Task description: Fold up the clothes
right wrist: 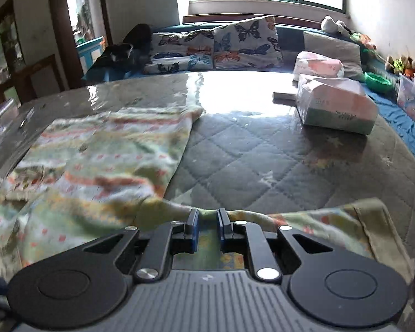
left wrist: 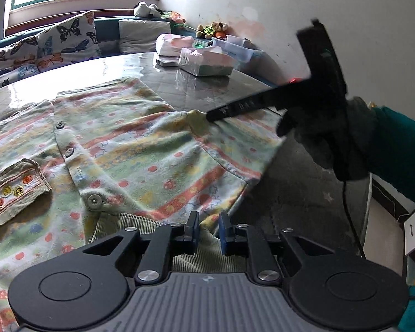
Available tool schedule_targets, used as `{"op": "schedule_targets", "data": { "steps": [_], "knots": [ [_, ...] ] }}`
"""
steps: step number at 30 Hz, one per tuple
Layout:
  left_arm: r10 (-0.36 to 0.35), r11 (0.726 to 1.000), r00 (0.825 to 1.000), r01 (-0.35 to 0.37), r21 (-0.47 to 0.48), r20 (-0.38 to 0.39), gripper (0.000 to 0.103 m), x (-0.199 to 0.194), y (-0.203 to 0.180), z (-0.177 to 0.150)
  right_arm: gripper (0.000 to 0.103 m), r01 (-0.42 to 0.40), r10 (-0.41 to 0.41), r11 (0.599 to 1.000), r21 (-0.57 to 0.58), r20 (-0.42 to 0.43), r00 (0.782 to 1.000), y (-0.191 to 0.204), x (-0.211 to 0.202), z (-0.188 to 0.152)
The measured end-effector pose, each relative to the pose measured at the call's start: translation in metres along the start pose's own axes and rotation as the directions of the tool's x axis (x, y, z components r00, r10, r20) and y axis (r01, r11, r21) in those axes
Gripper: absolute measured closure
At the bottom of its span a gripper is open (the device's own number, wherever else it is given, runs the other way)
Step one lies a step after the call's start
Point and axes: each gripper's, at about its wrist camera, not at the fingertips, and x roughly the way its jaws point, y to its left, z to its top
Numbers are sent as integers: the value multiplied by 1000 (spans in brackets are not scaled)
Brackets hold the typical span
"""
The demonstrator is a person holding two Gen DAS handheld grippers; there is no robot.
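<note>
Garment: your striped, printed shirt (left wrist: 130,149) lies spread on the quilted table (right wrist: 262,160), front side up, with snap buttons (left wrist: 94,201) down the placket.
Long axis: in your left wrist view the placket runs from the near edge away toward the window, so the shirt's length points away from you.
Pocket: a small corduroy pocket (left wrist: 13,191) sits to the left of the placket.
Left gripper: your left gripper (left wrist: 209,231) sits over the near hem, its jaws narrow with a slim gap; cloth lies between the pads, and I cannot tell whether they press on it.
Right gripper: your right gripper (right wrist: 207,228) has its jaws drawn close, pinching a raised fold of the shirt's edge; in the left view its tip (left wrist: 211,116) lifts the fabric on the shirt's right side.
Hand: your gloved right hand (left wrist: 337,138) holds that tool.
Background: tissue packs (right wrist: 334,105) stand at the table's far right, well apart from the shirt.
</note>
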Motion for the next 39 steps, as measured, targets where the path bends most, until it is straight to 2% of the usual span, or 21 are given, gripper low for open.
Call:
{"op": "schedule_targets", "data": {
  "steps": [4,7,16,23,27,30,33,38,39],
  "knots": [
    [-3,1000,1000,3,-2,-4,86,0,0,1,89,10,-11,999,38,20,1000,-10,-6,4],
    [-5,1000,1000,5,-3,-6,85,1,1,2,86,47,-48,998,46,32,998,-23,-20,-1],
    [-12,1000,1000,12,3,-8,79,3,0,4,86,210,-210,967,145,-11,978,-84,-32,-20],
    [-7,1000,1000,7,12,-15,76,4,-2,4,86,207,-213,965,161,21,977,-96,-18,-4],
    [-4,1000,1000,4,15,-15,76,4,-3,3,87,253,-259,957,140,23,966,-101,-4,0],
    [-5,1000,1000,5,18,-15,74,4,-3,3,86,251,-258,953,169,23,966,-108,-9,-1],
    [-7,1000,1000,8,17,-20,70,5,-4,5,84,252,-260,953,169,29,965,-111,-21,-5],
    [0,1000,1000,1,19,-7,66,4,-8,11,73,251,-261,952,177,38,965,-115,-48,-17],
    [0,1000,1000,0,18,0,64,3,-8,12,67,253,-264,951,176,38,964,-115,-52,-20]
  ]
}}
